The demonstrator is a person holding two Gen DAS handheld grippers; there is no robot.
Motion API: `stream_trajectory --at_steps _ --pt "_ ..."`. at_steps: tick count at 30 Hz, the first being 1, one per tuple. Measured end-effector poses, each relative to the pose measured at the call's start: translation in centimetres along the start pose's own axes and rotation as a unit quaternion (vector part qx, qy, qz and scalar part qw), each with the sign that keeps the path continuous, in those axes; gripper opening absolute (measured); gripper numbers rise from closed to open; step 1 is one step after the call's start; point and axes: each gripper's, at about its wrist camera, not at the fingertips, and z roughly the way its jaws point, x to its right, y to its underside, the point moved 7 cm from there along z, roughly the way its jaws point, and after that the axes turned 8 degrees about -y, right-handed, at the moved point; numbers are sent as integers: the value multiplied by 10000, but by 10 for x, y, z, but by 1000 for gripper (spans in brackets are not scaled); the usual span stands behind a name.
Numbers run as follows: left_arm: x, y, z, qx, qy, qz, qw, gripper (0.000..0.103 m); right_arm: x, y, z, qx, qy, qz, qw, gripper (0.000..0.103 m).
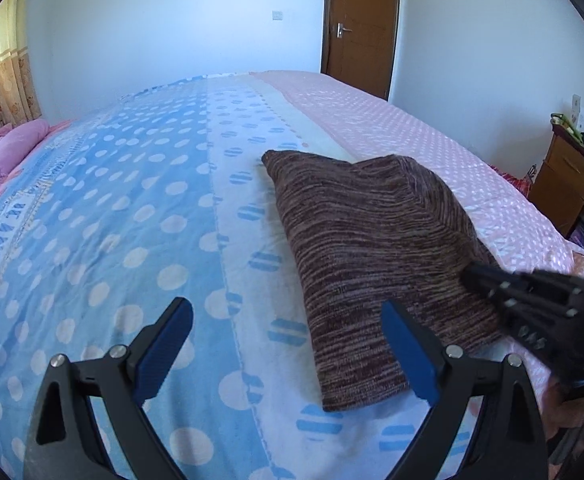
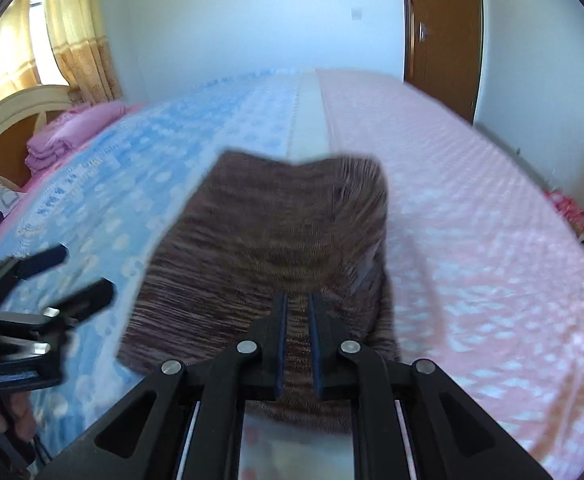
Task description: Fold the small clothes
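A brown striped knit garment (image 1: 372, 248) lies folded on the bed, and it also shows in the right wrist view (image 2: 260, 248). My left gripper (image 1: 288, 324) is open and empty, its right finger over the garment's near left edge. My right gripper (image 2: 297, 300) is nearly shut on a fold of the brown garment, which fills the narrow gap between its fingers. The right gripper shows in the left wrist view (image 1: 472, 276) at the garment's right edge. The left gripper shows open at the left of the right wrist view (image 2: 86, 272).
The bed cover (image 1: 112, 220) is blue with white dots on the left and pink (image 1: 432, 140) on the right. Folded pink bedding (image 1: 8, 152) lies at the far left. A wooden door (image 1: 360, 24) and a wooden nightstand (image 1: 560, 184) stand beyond the bed.
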Motion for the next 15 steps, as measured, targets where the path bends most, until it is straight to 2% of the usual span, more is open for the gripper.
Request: stream_trajectory --at_steps 1,4,9,12,13,15 --pt "1 0 2 -25 15 -14 10000 97 9 11 10 -160 -39 155 9997 10" --pt "4 -1 12 -117 83 -65 9999 97 16 24 6 -92 -362 400 9985 10" --pt "11 0 26 -284 176 -87 9994 97 15 39 -5 -288 -487 250 9981 10" --pt "12 0 29 -285 216 -69 9993 97 16 37 -11 -390 -651 388 9964 10" --pt "12 -1 29 -267 249 -67 9993 97 17 34 -14 -329 -735 445 9958 10" --pt "11 -3 30 -207 305 -116 9993 97 22 17 -28 54 -971 604 9934 12"
